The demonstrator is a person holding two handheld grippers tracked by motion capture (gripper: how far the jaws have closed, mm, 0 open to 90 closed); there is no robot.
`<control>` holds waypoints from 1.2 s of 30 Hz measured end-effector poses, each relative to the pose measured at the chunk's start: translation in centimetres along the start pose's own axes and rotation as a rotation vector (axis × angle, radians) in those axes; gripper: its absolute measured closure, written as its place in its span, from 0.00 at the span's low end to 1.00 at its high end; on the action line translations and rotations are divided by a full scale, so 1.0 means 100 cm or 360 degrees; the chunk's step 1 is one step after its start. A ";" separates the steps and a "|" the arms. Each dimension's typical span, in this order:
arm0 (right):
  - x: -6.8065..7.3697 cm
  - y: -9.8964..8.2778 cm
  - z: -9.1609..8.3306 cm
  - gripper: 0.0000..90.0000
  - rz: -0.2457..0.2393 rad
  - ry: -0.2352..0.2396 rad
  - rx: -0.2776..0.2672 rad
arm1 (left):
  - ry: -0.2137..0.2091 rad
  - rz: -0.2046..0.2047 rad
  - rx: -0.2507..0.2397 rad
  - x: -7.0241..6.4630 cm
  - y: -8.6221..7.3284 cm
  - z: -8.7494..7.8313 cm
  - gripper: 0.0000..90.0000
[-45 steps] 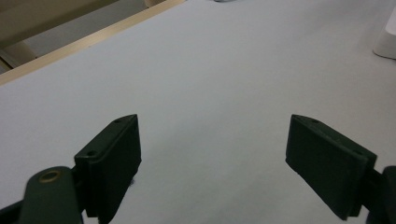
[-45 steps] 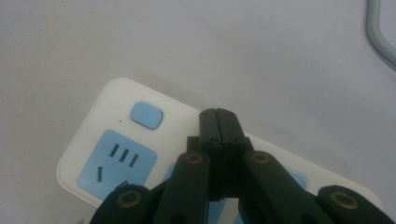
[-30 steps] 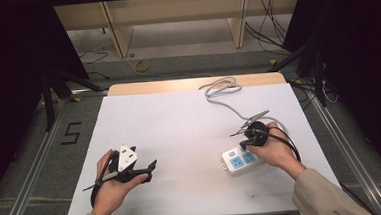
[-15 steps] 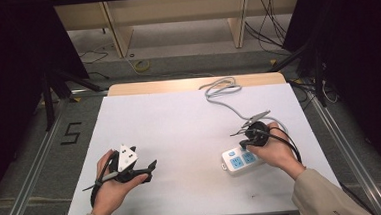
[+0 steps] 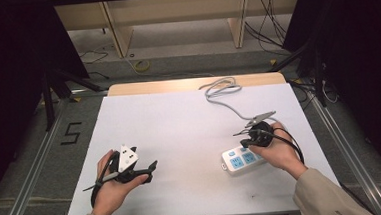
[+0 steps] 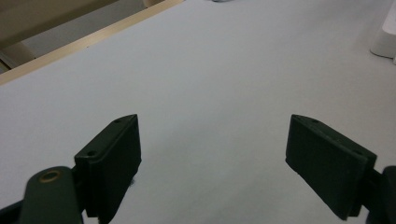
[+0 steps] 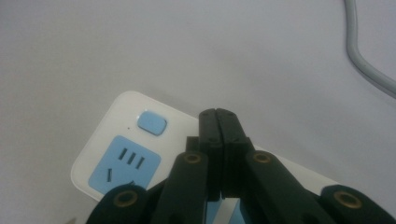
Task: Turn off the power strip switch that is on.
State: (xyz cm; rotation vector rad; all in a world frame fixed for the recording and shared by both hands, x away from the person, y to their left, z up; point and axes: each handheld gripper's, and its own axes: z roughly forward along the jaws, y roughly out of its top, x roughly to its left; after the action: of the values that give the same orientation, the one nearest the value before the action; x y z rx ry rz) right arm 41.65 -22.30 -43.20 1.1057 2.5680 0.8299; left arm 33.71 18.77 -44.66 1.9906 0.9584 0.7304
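A white power strip [image 5: 238, 160] with blue sockets lies at the table's front right, and its grey cable [image 5: 221, 89] runs off toward the back edge. My right gripper [image 5: 248, 141] is held just above the strip's far end. In the right gripper view its jaws are pressed together with nothing between them [image 7: 218, 114], hovering beside the blue button [image 7: 152, 122] and a blue socket [image 7: 123, 164]. My left gripper [image 5: 147, 166] rests low over the table's front left. Its jaws stand wide apart [image 6: 214, 122] over bare white table [image 6: 210, 70].
The white table top [image 5: 180, 128] has a wooden strip along its far edge. The grey cable [image 7: 369, 60] curves past the right gripper. A corner of the power strip [image 6: 385, 37] shows far right in the left gripper view. Shelving and floor cables lie beyond the table.
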 end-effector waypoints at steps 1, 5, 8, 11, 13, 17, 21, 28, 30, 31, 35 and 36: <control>0.000 -0.001 -0.001 0.98 -0.0006 -0.0001 -0.0008 | 0.0000 0.0001 0.0002 0.000 0.000 0.000 0.20; 0.000 -0.003 -0.004 0.97 -0.0005 0.0002 -0.0024 | 0.0000 -0.0003 0.0002 0.000 0.000 0.000 0.20; 0.001 -0.004 -0.006 0.95 -0.0006 0.0007 -0.0042 | 0.0003 -0.0008 -0.0001 0.000 0.000 -0.001 0.20; 0.002 -0.006 -0.010 0.93 -0.0010 0.0017 -0.0063 | 0.0001 -0.0008 0.0000 -0.001 0.000 -0.001 0.20; 0.003 -0.007 -0.012 0.92 -0.0015 0.0018 -0.0083 | 0.0000 -0.0010 0.0001 -0.001 0.000 -0.001 0.20; 0.003 -0.010 -0.016 0.90 -0.0028 0.0021 -0.0107 | 0.0000 -0.0010 0.0001 -0.001 0.000 -0.001 0.20; 0.003 -0.014 -0.019 0.88 -0.0032 0.0024 -0.0117 | 0.0000 -0.0009 0.0001 -0.001 -0.001 -0.001 0.20; 0.003 -0.022 -0.025 0.83 -0.0029 0.0025 -0.0150 | -0.0003 -0.0007 0.0006 -0.002 -0.001 -0.001 0.20; 0.004 -0.024 -0.027 0.82 -0.0026 0.0029 -0.0165 | -0.0003 -0.0003 0.0006 -0.002 -0.001 -0.001 0.20; 0.004 -0.025 -0.027 0.81 -0.0032 0.0032 -0.0171 | -0.0002 -0.0007 0.0005 -0.002 -0.001 -0.001 0.20; 0.004 -0.030 -0.031 0.77 -0.0036 0.0030 -0.0181 | -0.0004 0.0000 0.0010 -0.002 -0.001 0.000 0.20; 0.005 -0.031 -0.031 0.76 -0.0039 0.0029 -0.0188 | -0.0006 0.0001 0.0012 -0.002 -0.001 0.000 0.20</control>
State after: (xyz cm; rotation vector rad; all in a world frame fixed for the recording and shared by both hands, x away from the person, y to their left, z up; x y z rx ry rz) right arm 38.18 -25.00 -42.46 1.0347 2.5055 0.9763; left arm 33.55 18.63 -44.76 1.9979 0.9596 0.7239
